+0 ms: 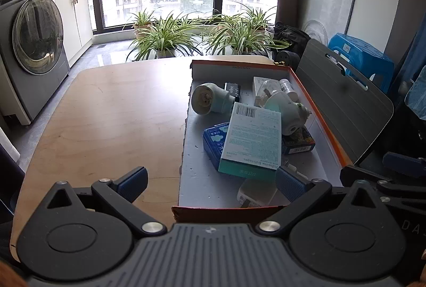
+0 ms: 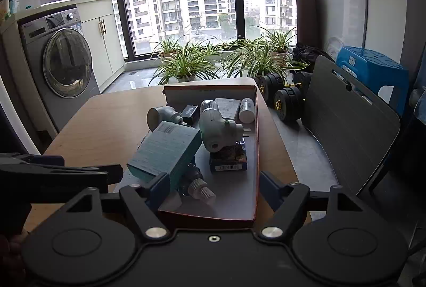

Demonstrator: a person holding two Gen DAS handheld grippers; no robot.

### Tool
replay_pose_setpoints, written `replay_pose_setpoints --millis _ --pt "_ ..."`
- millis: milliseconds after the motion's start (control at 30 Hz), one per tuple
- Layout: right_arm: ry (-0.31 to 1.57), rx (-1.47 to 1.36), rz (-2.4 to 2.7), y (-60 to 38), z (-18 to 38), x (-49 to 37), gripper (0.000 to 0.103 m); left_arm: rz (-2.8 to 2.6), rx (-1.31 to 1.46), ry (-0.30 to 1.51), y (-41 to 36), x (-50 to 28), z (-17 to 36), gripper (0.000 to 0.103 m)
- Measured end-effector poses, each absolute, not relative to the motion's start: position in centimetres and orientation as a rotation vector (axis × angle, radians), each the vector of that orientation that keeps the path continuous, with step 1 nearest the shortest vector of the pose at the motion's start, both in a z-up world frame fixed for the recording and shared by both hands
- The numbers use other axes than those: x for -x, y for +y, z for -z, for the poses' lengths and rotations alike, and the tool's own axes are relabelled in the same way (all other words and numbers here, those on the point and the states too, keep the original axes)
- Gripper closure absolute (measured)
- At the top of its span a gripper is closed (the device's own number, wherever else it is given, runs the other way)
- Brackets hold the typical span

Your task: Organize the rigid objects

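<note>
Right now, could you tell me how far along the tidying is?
Looks nearly done: the items, including the teal box and white bottle, lie piled in the tray. The table shows nothing loose. Nothing is in hand; the left gripper and right gripper are open. Perhaps straightening the pile remains.

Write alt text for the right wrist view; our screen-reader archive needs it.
An orange-rimmed cardboard box on a wooden table holds a teal carton, white devices and small packs. The open right gripper hovers at its near edge, empty.

items in box point(image 1: 314, 98), box on table point(image 1: 106, 111)
</note>
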State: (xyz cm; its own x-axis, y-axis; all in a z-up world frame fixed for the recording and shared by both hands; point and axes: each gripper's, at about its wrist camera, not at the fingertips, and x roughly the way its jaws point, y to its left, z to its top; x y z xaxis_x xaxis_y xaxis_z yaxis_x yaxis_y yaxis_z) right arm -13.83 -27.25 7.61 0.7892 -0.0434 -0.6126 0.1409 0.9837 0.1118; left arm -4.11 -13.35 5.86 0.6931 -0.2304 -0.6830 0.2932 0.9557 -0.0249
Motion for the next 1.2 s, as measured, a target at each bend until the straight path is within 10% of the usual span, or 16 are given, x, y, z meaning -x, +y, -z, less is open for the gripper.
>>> replay_pose_setpoints --millis 1200 --pt "0.669 -0.159 0.110 -27.1 -5.8 16.3 0.015 0.309 -0.069 0.762 -13.7 6.3 -4.1 0.000"
